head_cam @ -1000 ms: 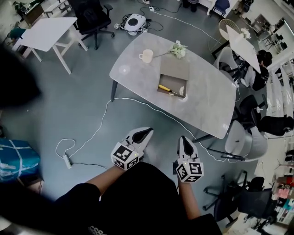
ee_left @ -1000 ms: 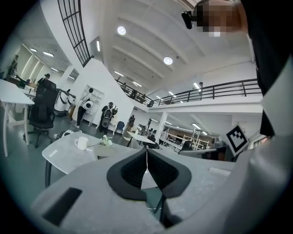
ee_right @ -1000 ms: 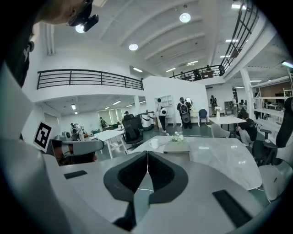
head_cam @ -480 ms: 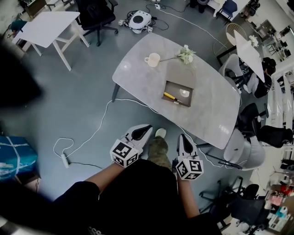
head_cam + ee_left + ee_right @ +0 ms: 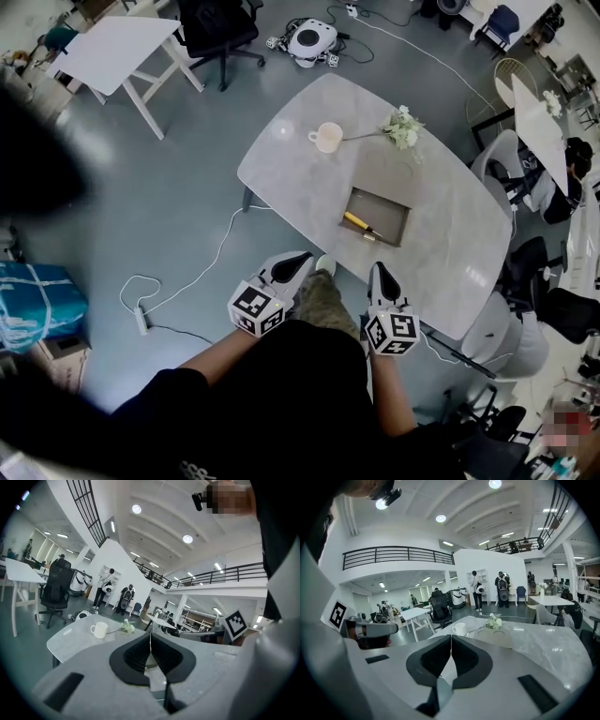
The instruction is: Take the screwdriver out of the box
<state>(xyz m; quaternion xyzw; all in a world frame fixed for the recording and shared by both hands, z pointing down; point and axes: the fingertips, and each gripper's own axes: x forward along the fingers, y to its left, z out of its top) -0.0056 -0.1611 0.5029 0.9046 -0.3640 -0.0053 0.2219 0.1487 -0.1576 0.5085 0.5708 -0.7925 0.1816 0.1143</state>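
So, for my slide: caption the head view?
Shut left gripper and right gripper short of the table; screwdriver lies in the box.

Screwdriver (image 5: 359, 225) tip tiny, indistinct

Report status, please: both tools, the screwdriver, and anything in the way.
Left tool and right tool shut, empty, short of the box. Screwdriver lies in the open box, untouched. Mug and flowers beyond it, not in the way.
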